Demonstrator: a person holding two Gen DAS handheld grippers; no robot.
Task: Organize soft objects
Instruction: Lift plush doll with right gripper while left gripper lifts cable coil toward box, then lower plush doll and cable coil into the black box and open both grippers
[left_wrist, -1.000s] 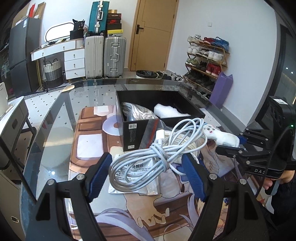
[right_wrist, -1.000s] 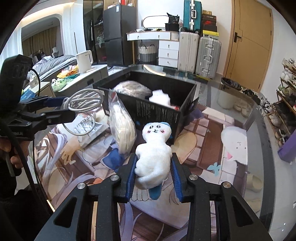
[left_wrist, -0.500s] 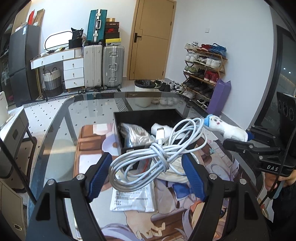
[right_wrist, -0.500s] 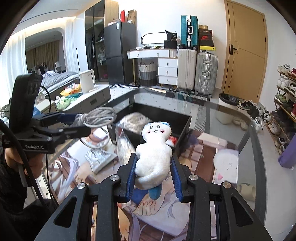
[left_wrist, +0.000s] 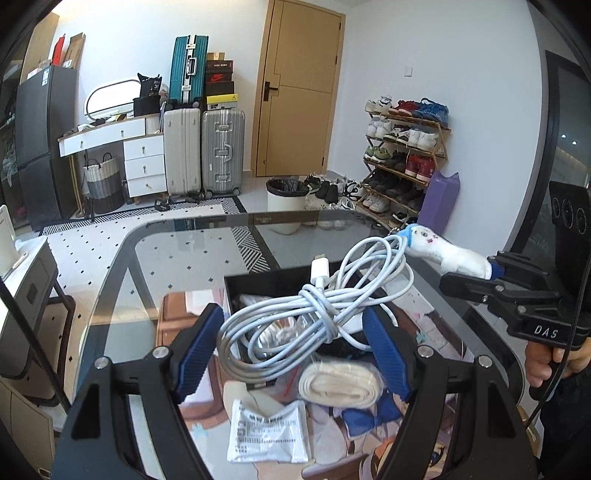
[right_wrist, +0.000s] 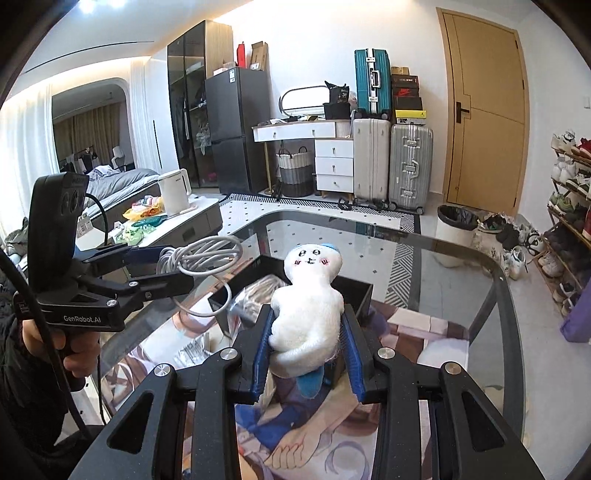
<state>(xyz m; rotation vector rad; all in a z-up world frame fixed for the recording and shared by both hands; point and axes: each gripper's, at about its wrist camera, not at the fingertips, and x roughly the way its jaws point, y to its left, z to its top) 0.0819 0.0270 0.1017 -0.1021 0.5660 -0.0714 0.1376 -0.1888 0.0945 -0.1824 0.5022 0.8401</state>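
Gripping: left gripper on cable bundle, right gripper on plush toy.

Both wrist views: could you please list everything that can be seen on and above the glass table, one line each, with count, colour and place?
cable bundle: one, white, between the left gripper's pads, above the box
plush toy: one, white with blue feet, in the right gripper, above the table
box: one, black, open, on the table, holding bagged items
rolled cloth in clear bag: one, cream, on the table beside the box
printed packet: one, white, on the table, nearer the camera than the box
table: one, glass, with a cartoon picture under it
left gripper: black, blue pads, closed on the cable bundle
right gripper: black, blue pads, closed on the plush toy
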